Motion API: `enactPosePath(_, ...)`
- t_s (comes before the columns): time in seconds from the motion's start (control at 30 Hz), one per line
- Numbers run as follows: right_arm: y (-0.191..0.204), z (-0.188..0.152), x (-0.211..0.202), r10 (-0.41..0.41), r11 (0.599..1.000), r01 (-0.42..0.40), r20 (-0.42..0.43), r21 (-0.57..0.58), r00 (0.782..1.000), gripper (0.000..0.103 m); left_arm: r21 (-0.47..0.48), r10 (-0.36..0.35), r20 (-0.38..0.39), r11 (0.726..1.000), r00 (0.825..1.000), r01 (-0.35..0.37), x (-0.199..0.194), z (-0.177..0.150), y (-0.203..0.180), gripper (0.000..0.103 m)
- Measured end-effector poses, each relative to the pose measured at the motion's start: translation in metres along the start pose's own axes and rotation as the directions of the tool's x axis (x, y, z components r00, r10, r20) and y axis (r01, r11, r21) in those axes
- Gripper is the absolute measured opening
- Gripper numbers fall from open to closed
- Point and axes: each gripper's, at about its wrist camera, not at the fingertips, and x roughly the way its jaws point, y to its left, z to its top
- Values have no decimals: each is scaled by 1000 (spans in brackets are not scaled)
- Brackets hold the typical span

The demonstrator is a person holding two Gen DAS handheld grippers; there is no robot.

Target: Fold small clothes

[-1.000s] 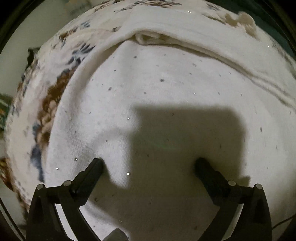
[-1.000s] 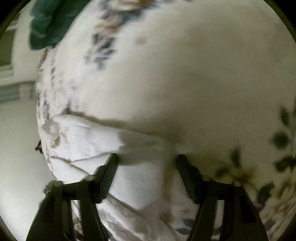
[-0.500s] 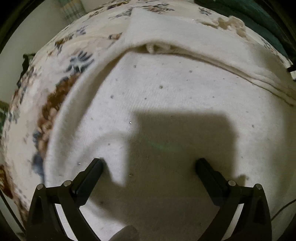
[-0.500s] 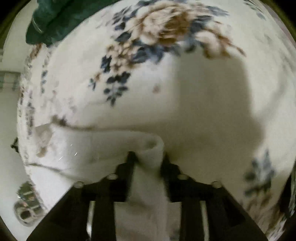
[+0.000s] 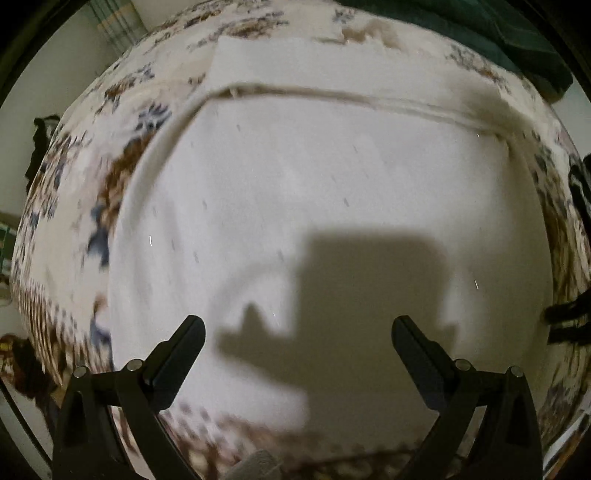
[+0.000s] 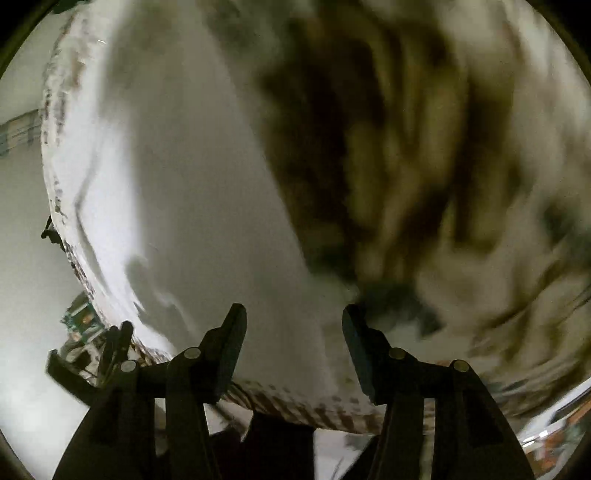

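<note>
A white garment [image 5: 332, 192] lies spread flat on a floral cloth [image 5: 122, 173], with a folded band along its far edge. My left gripper [image 5: 297, 334] is open and empty, held above the garment's near part; its shadow falls on the fabric. In the right wrist view the same white garment [image 6: 192, 206] runs along the left, its right edge against the floral cloth [image 6: 424, 166], which is heavily blurred. My right gripper [image 6: 293, 325] is open, with nothing between its fingers, over the garment's near right edge.
A dark green cloth [image 5: 480, 26] lies at the far right of the surface. A black object [image 5: 580, 192] sits at the right edge. The surface's near edge and the pale floor [image 6: 22, 258] show at the left of the right wrist view.
My right gripper was shut on a fold of the white garment half a second ago; now it is open and has swung over the garment's edge. My left gripper has lifted back, showing more of the garment.
</note>
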Motion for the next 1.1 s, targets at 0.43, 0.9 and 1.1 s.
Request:
enactPosePath(0.43, -22, -14, -27, 39, 996, -38, 5, -87, 999, 43, 94, 26, -22, 995, 999, -24, -37, -61, -123, 103)
enactPosePath(0.9, 14, 148, -160, 133, 971, -87, 202, -222, 970, 57, 253, -25, -9, 967, 1000, 27, 19, -70, -240, 5)
enactPosePath(1.1, 83, 253, -139, 291, 943, -249, 183, -222, 939, 57, 170, -96, 39, 982, 995, 88, -17, -59, -199, 5)
